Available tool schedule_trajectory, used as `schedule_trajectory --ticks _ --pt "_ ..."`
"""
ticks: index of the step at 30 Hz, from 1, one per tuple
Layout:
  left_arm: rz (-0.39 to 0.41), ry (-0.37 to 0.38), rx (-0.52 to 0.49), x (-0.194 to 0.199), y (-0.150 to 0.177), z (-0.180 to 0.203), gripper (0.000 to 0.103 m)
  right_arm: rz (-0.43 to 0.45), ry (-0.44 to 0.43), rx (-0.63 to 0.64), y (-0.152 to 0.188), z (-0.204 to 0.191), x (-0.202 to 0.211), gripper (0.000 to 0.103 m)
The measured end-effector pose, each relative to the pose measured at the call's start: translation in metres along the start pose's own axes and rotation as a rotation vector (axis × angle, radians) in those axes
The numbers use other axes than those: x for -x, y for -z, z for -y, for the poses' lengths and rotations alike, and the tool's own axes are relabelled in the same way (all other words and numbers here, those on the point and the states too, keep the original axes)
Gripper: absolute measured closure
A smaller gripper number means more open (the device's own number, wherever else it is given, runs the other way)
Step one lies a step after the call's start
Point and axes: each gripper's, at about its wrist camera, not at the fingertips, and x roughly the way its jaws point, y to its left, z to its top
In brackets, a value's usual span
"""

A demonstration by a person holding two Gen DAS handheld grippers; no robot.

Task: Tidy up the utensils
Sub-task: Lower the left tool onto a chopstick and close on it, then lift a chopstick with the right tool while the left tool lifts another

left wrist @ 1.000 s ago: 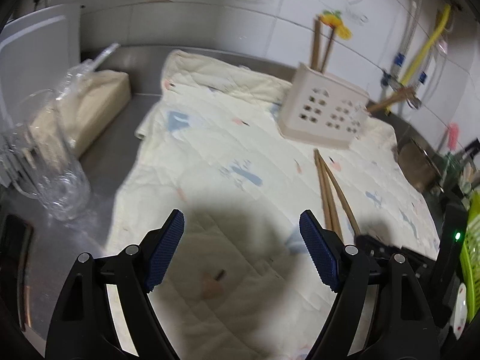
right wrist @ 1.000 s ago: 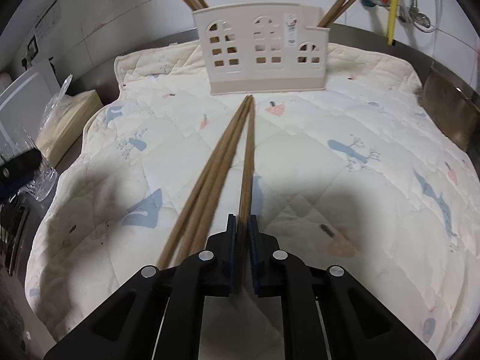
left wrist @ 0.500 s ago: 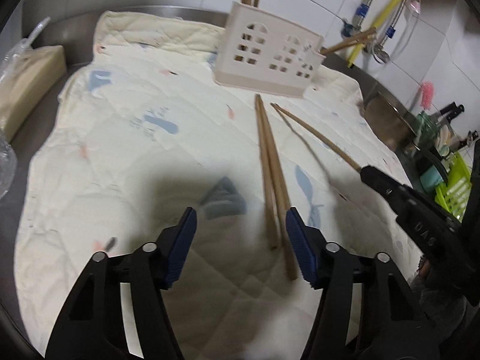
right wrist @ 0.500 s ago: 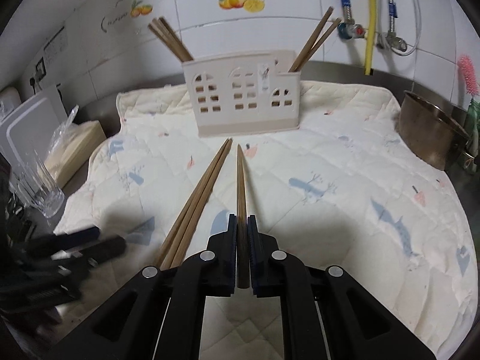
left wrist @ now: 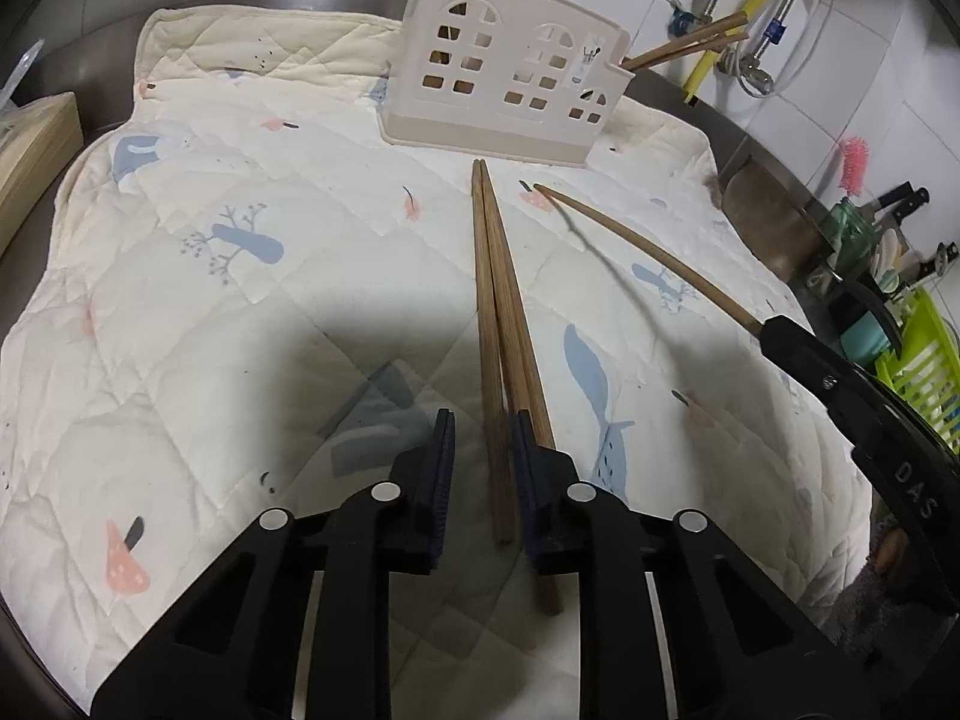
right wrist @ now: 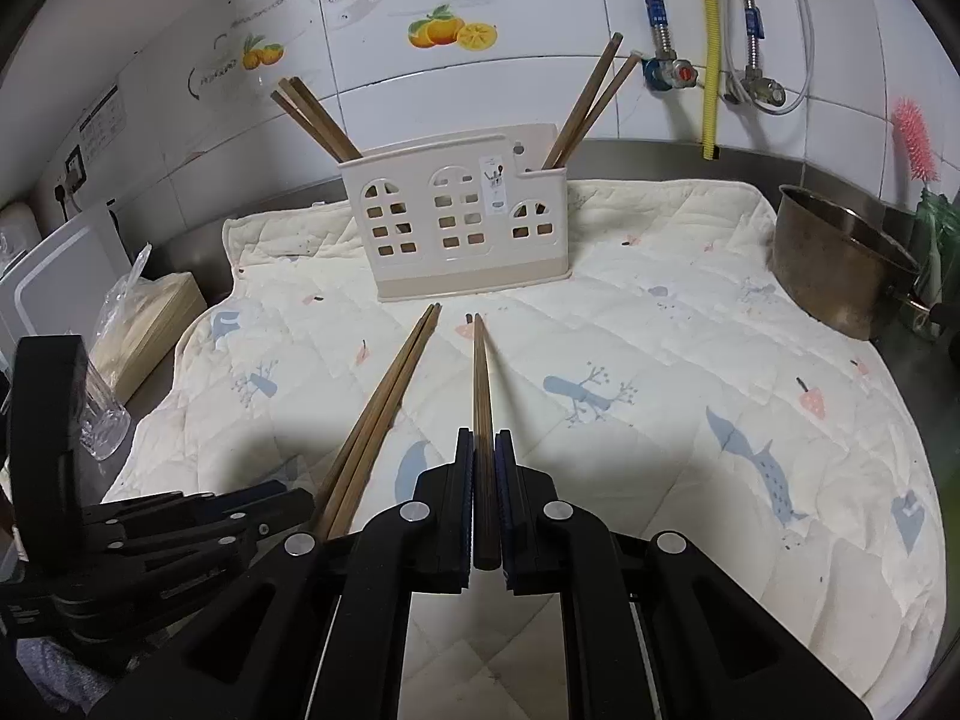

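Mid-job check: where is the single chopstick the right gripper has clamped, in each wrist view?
Left wrist: the held chopstick runs diagonally at right of centre, tip toward the holder, its far end vanishing into the right gripper at the right edge.
Right wrist: the same chopstick runs straight up the centre, clamped between the right gripper fingers.
Shared landmark: the beige holder, just beyond its tip in both.

A dented brass-coloured metal pot point(right wrist: 840, 267) stands on the steel bench point(right wrist: 912, 360) just beside the cream quilted mat point(right wrist: 690, 372); a clear ribbed glass point(right wrist: 102, 426) stands left.
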Motion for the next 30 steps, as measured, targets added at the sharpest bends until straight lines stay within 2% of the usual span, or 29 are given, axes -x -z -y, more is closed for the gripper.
schedule_trajectory --ticks 9,13,17,30 --pt "-0.007 -0.026 -0.012 -0.01 -0.001 0.004 0.088 0.006 -0.003 -0.016 -0.001 0.004 0.001 0.096" --pt "-0.015 -0.068 -0.039 -0.012 -0.005 0.009 0.095 0.002 -0.003 -0.015 0.0 0.004 0.0 0.096" --pt "-0.012 -0.05 -0.01 -0.007 -0.008 0.002 0.098 0.013 -0.004 -0.016 -0.002 0.005 0.005 0.096" --pt "0.187 -0.03 -0.067 0.063 -0.045 0.001 0.098 0.087 -0.001 0.02 -0.024 0.003 0.022 0.096"
